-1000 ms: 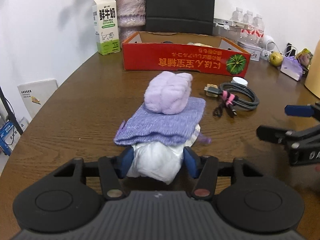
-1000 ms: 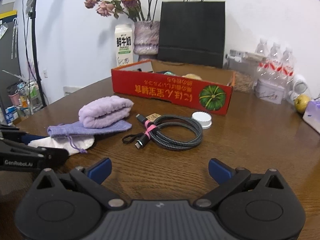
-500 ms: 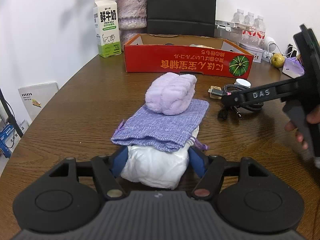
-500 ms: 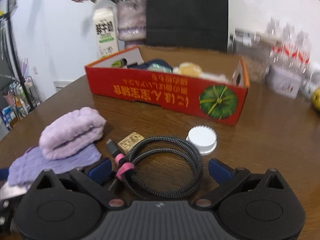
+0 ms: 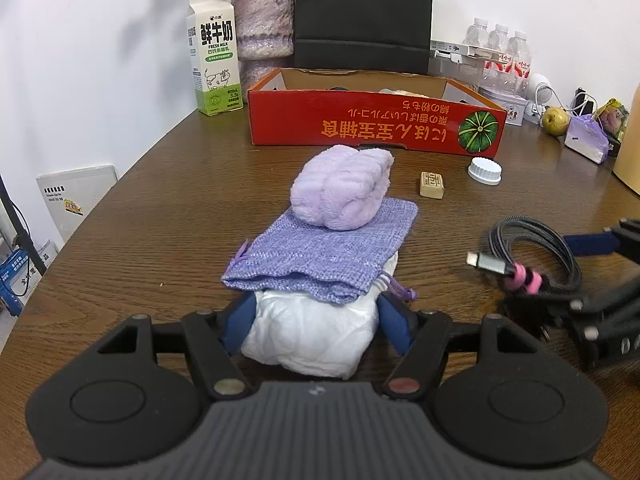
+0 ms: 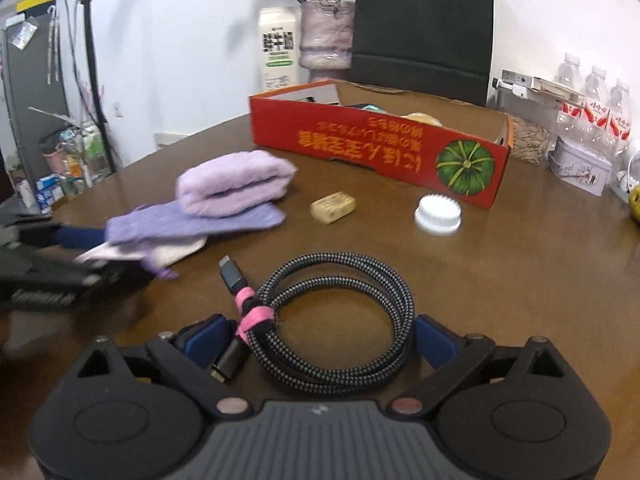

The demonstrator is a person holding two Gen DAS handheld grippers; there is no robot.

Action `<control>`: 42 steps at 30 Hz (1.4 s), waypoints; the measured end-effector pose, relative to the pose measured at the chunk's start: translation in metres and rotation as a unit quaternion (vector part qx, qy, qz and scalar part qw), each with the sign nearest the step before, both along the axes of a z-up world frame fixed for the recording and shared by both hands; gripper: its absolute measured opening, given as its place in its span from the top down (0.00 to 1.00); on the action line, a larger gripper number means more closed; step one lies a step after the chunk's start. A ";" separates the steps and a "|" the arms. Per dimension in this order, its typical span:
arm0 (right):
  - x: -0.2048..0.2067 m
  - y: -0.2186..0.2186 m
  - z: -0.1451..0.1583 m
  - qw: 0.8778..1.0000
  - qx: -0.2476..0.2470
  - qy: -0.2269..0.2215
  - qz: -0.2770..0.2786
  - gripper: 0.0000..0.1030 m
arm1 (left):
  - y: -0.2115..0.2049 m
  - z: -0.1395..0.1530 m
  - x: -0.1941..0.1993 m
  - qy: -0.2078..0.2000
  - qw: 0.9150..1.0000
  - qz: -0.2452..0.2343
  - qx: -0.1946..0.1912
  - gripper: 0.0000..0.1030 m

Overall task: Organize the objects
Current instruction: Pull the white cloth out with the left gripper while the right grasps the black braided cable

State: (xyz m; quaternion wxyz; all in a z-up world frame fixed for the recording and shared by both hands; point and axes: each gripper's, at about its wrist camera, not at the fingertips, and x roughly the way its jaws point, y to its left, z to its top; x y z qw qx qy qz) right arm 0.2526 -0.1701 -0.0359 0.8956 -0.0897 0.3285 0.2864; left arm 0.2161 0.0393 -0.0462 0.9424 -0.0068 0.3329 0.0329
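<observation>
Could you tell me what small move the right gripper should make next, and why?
Probably finish closing the right gripper on the coiled cable. The coil already lies between its blue fingers, the jaws are closing, and the red box where things are gathered stands open beyond it. The left gripper is busy at the white bundle.

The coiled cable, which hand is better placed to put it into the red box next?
Right. The right gripper already has the coiled cable between its closing fingers, while the left gripper is occupied by the white bundle.
</observation>
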 end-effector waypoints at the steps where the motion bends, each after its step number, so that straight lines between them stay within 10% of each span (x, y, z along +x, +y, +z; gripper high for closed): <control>1: -0.004 -0.001 -0.001 1.000 0.003 -0.003 -0.002 0.03 | 0.000 0.000 0.000 0.000 1.000 0.000 0.000 0.34; 16: -0.007 -0.001 0.000 1.000 0.002 -0.011 -0.019 0.05 | 0.018 0.023 -0.044 0.005 0.999 -0.036 0.025 0.47; 26: -0.006 -0.002 0.000 1.000 0.005 -0.009 -0.021 0.05 | 0.026 0.007 -0.051 0.024 0.998 -0.021 0.045 0.01; 30: -0.005 -0.003 0.000 1.000 0.005 -0.008 -0.022 0.05 | 0.022 0.001 -0.042 0.020 0.998 -0.035 0.048 0.00; 36: -0.006 -0.003 0.000 1.000 0.006 -0.007 -0.024 0.05 | 0.019 0.006 -0.052 0.010 0.999 -0.011 0.032 0.50; 42: -0.014 -0.001 0.001 1.000 0.005 -0.019 -0.021 0.08 | 0.017 0.011 -0.069 0.002 1.000 -0.013 0.008 0.50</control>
